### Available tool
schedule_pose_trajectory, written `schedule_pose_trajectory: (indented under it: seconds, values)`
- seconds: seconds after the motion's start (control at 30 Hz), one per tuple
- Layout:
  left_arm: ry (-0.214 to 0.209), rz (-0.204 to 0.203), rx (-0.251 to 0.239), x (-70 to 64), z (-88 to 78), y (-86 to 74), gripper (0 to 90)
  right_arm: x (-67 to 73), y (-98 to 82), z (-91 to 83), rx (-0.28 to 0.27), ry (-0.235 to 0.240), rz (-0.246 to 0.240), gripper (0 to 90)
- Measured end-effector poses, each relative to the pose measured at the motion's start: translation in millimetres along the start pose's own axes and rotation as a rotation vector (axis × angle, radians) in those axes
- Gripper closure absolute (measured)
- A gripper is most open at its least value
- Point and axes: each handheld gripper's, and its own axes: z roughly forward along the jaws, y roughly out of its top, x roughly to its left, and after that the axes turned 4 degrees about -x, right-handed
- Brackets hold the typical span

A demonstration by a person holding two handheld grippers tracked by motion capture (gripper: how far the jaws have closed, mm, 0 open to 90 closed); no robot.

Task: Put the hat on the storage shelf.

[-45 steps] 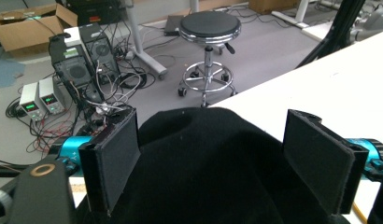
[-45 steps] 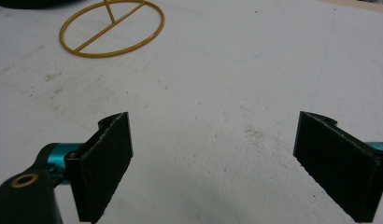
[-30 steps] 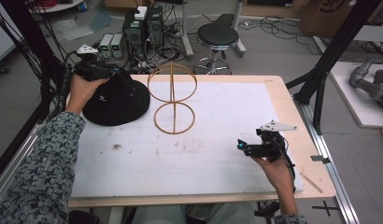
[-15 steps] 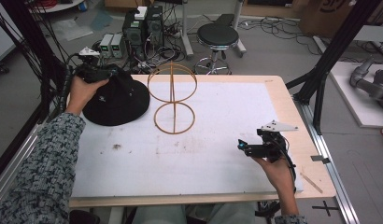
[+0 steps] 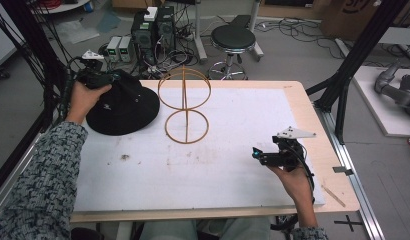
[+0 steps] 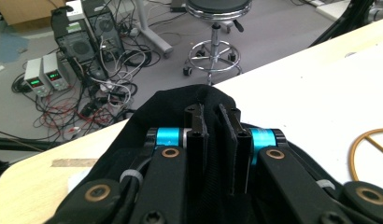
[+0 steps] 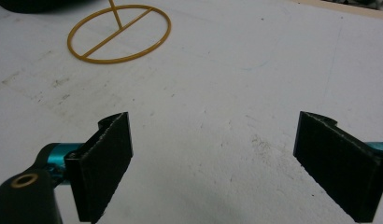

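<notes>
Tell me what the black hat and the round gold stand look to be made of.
Black hat: soft matte fabric, likely cotton or canvas; its brim bunches up between the left hand-held gripper jaws. Gold stand: thin rigid rod bent into two rings on a post, probably painted or brass-coloured metal wire, though the finish looks dull rather than shiny.

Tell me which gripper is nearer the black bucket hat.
Left. The left gripper is clamped on the black bucket hat; the right gripper sits open, far across the table.
</notes>
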Motion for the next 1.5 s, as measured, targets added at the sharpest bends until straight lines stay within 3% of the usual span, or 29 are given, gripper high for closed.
schedule_pose_trajectory:
  seconds: [0.23, 0.97, 1.27, 1.5]
  values:
    - [0.013, -0.017, -0.017, 6.0, -17.2, 3.3, 82.4, 0.9, 3.6, 3.5, -0.005, 0.007, -0.003, 11.5]
    - [-0.015, -0.035, -0.142, 22.4, -87.3, 25.8, 82.3, 3.0, 19.4, 23.4, -0.028, 0.057, -0.006, 11.5]
    - [-0.037, -0.037, -0.188, 24.4, -109.9, 39.5, 82.4, 2.8, 22.5, 30.9, -0.033, 0.069, -0.009, 11.5]
    - [-0.081, -0.053, -0.235, 20.8, -123.4, 54.6, 82.4, 4.2, 24.6, 30.4, -0.037, 0.077, -0.010, 11.5]
